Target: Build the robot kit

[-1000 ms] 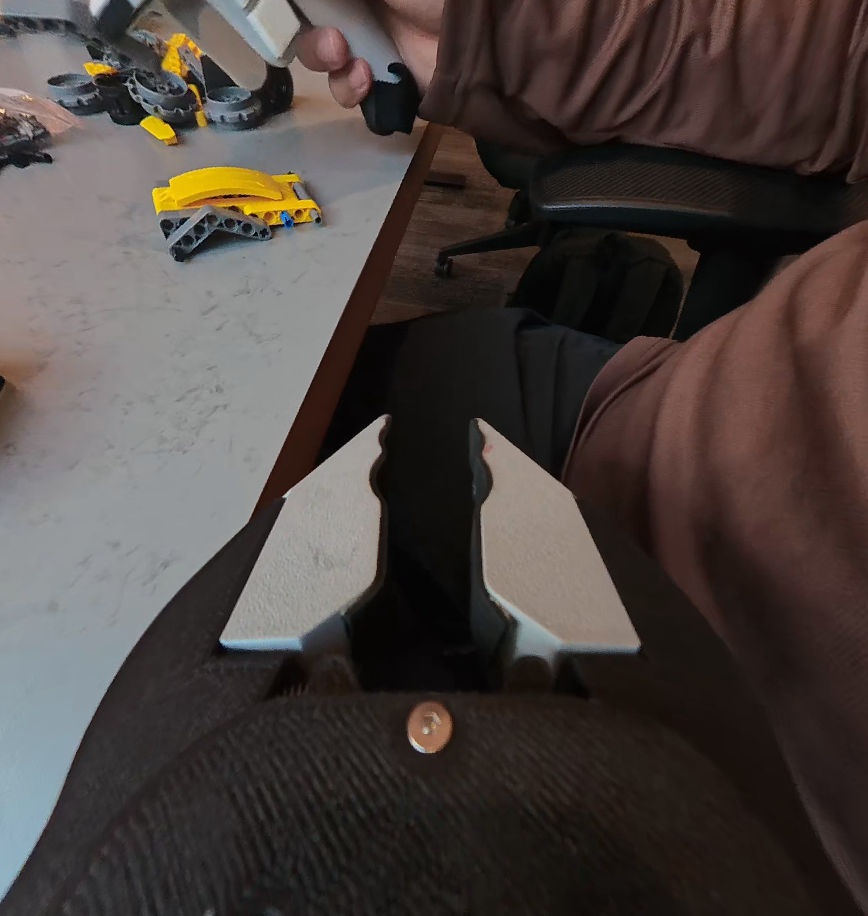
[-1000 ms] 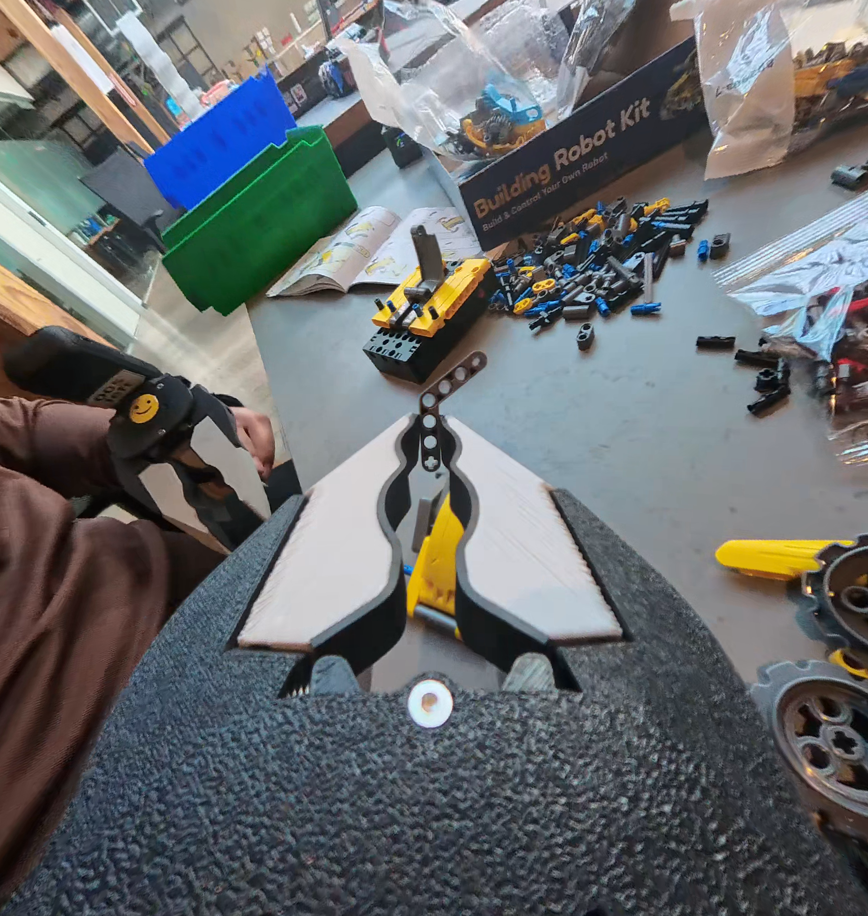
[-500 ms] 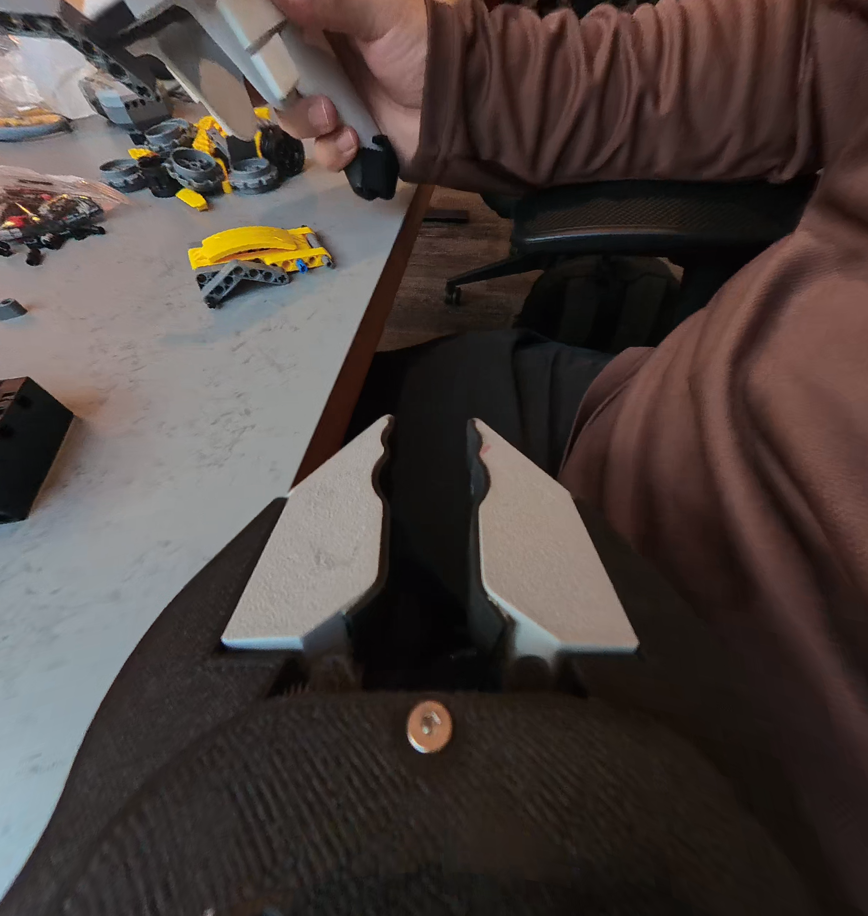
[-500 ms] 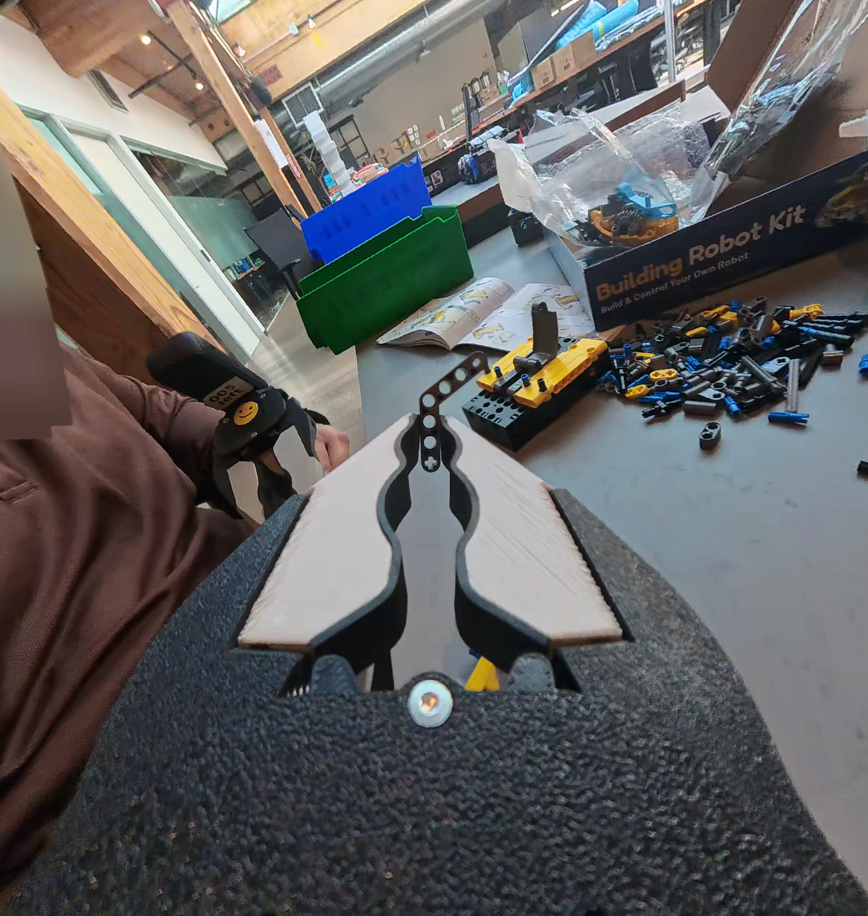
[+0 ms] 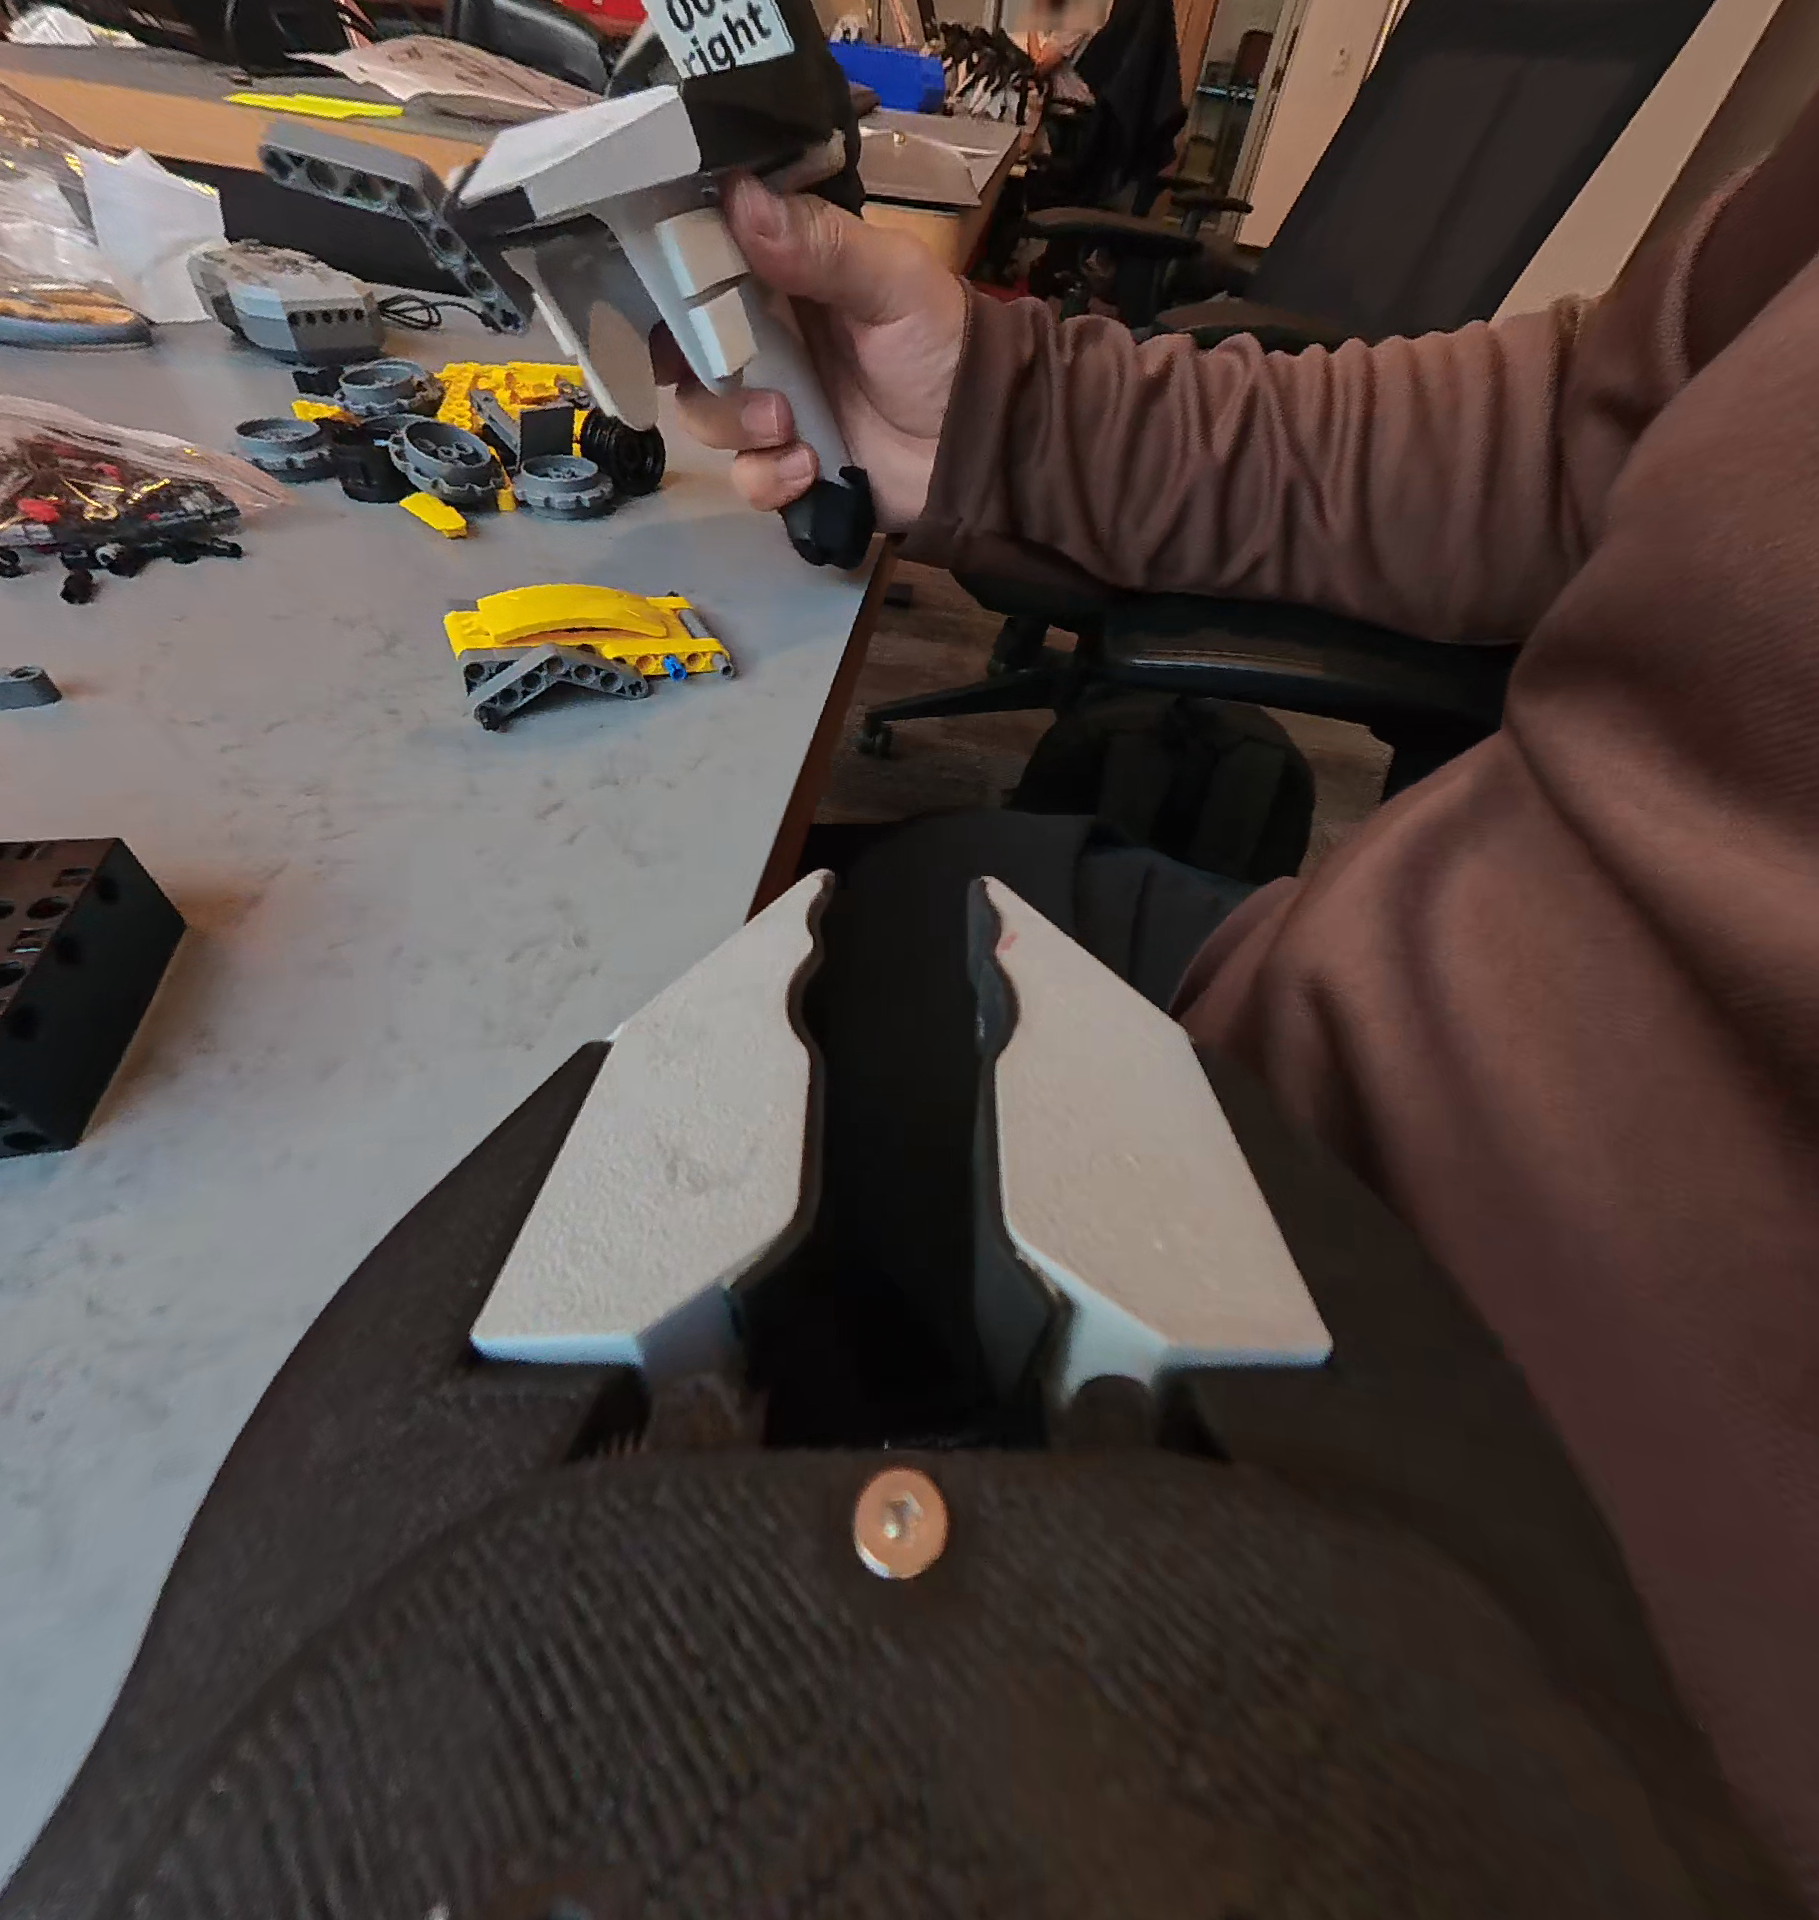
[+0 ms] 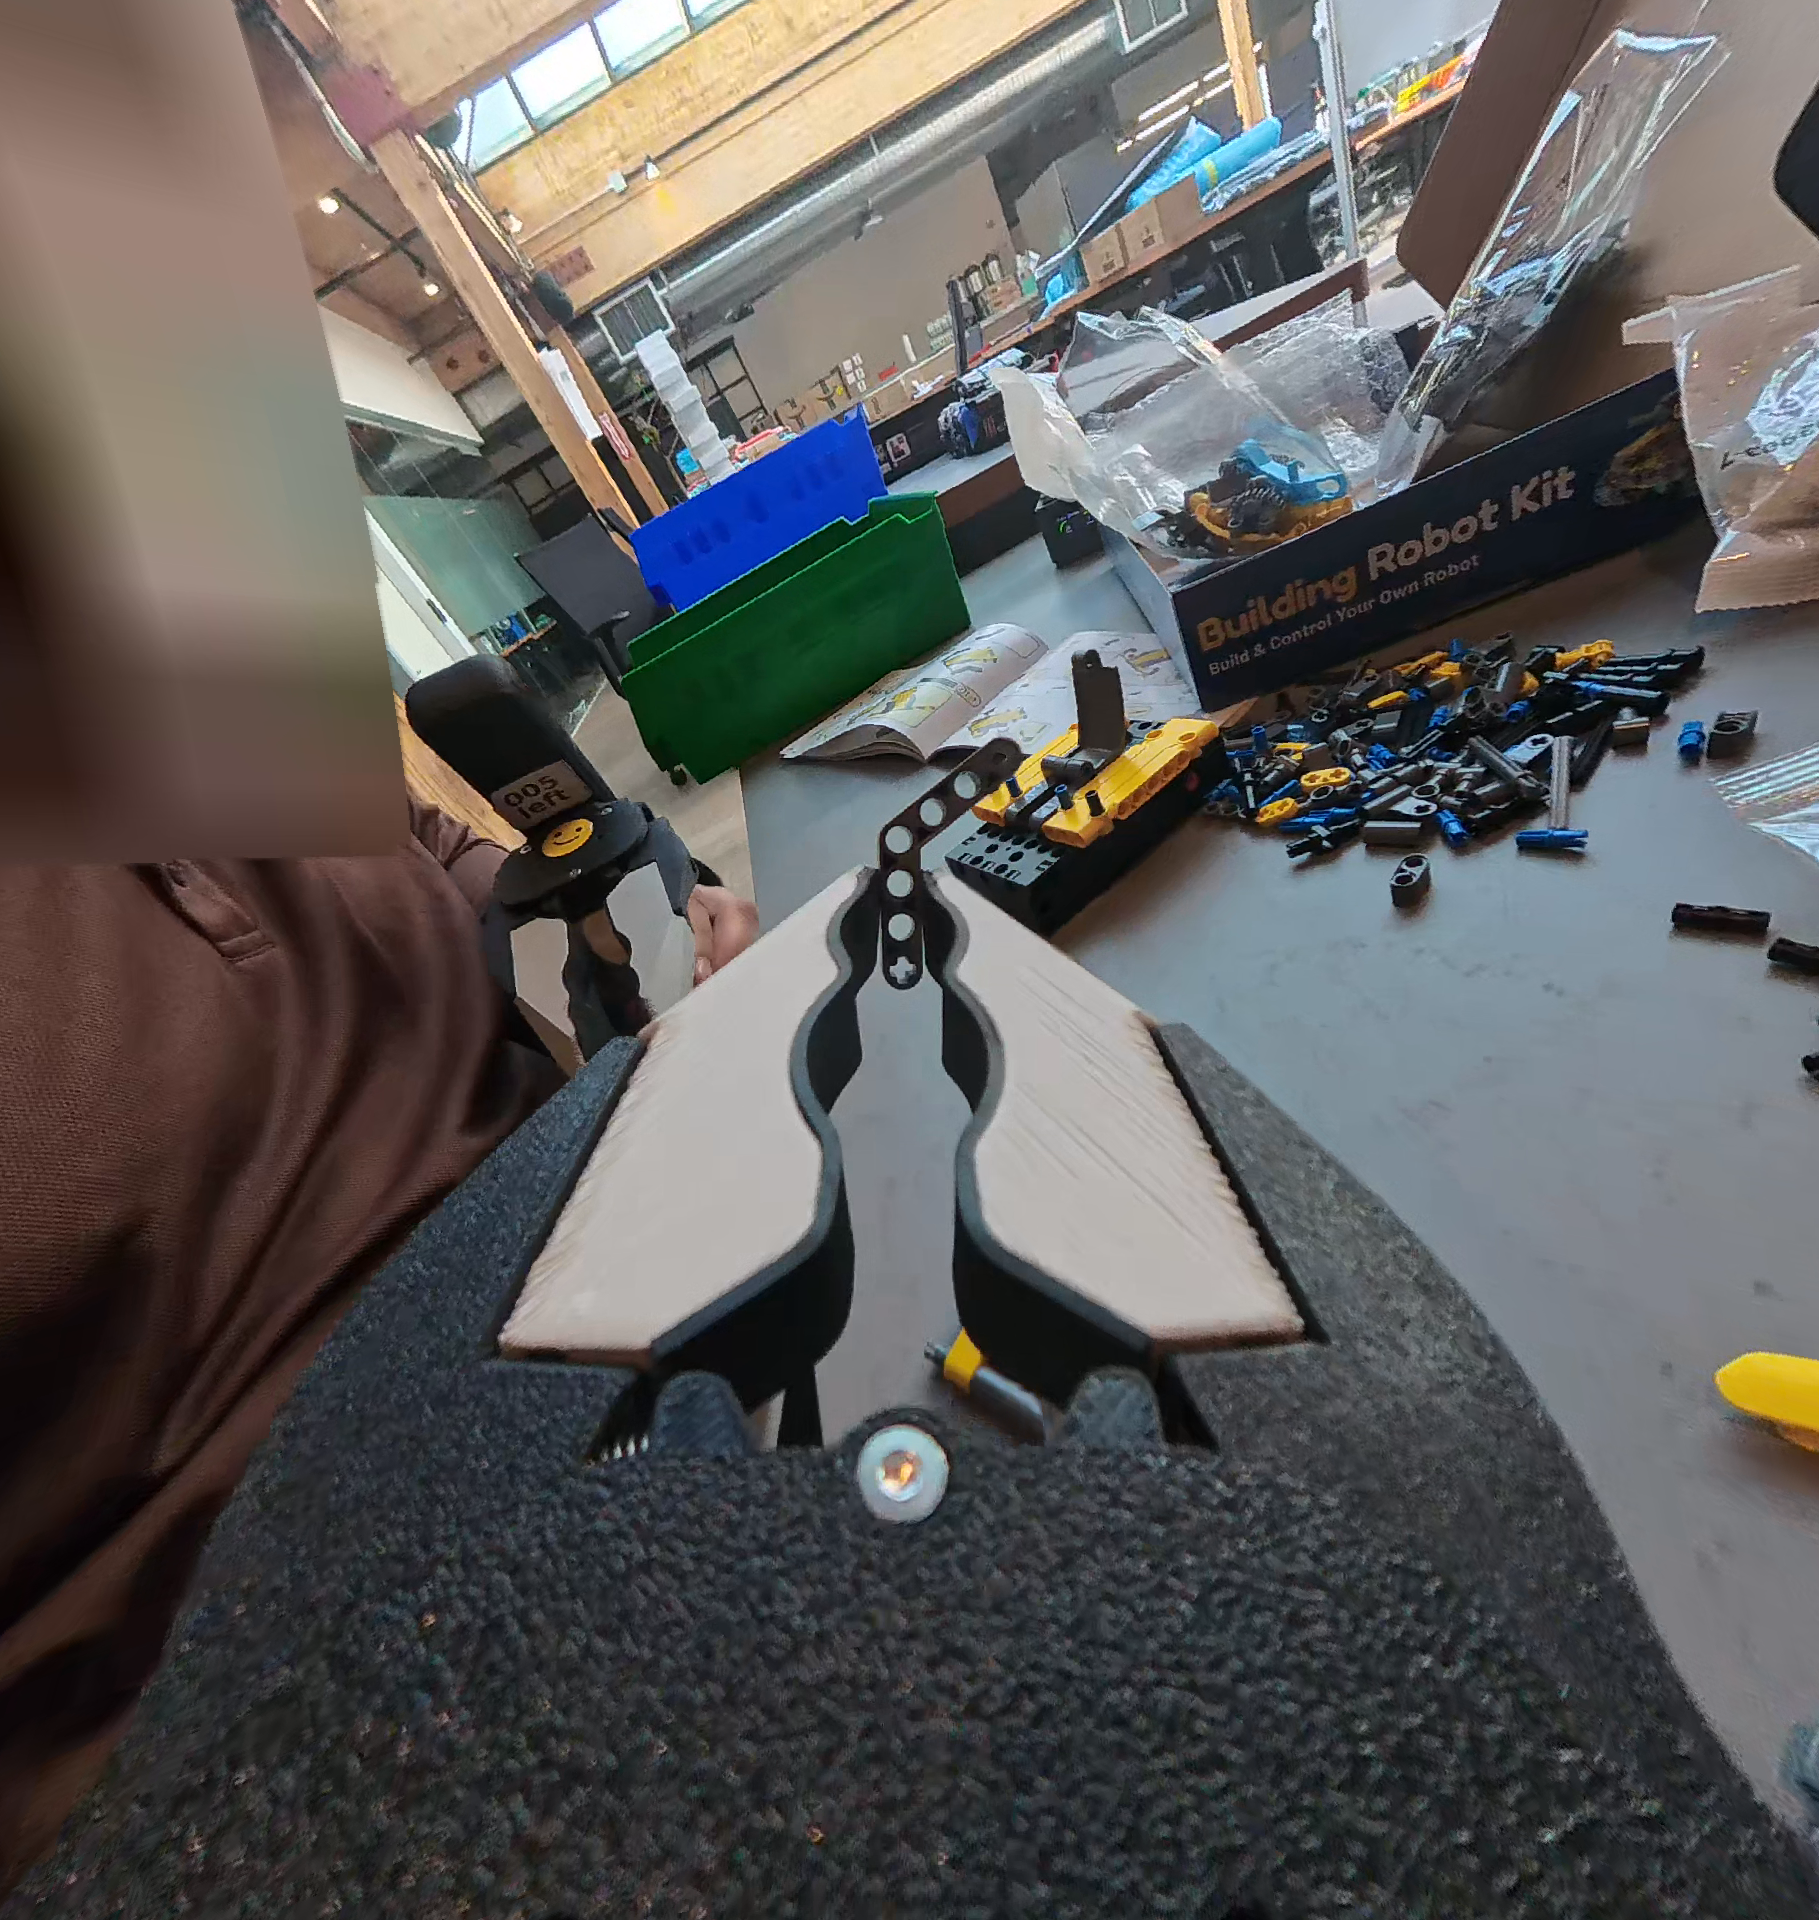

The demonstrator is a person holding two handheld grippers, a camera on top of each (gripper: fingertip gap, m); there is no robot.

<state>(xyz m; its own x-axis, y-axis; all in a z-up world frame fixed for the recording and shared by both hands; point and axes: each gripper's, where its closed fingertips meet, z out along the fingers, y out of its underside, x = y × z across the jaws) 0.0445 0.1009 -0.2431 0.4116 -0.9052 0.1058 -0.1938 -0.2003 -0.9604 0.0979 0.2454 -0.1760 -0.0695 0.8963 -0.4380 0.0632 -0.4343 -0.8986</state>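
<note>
The left gripper (image 5: pixel 900 894) was held off the edge of the grey table (image 5: pixel 385 935), over the person's dark lap, its fingers apart with nothing between them; nearest it on the table was a black perforated block (image 5: pixel 32 997), with a yellow and grey assembly (image 5: pixel 583 649) farther off and a cluster of grey wheels (image 5: pixel 437 457) beyond that. A clear bag of small dark parts (image 5: pixel 84 488) lay at the far left. In the right wrist view, a green bin (image 6: pixel 796 634) and a blue bin (image 6: pixel 759 509) were seen at the left, then an open instruction booklet (image 6: pixel 946 691), a yellow and black assembly (image 6: pixel 1092 800), a heap of small blue, black and yellow pins (image 6: pixel 1456 748), and a dark box (image 6: pixel 1424 561) bearing printed lettering, which is not repeated here. The right gripper (image 6: pixel 900 883) was clamped on a thin black perforated beam (image 6: pixel 920 831), held by its lower end and raised clear of the table, the free end bent up and to the right. The beam was judged to be light, stiff plastic, smooth enough to pivot in a narrow pinch; a hold across its flat faces near the straight end seemed soundest. Small paper labels were seen on both gripper bodies.
</note>
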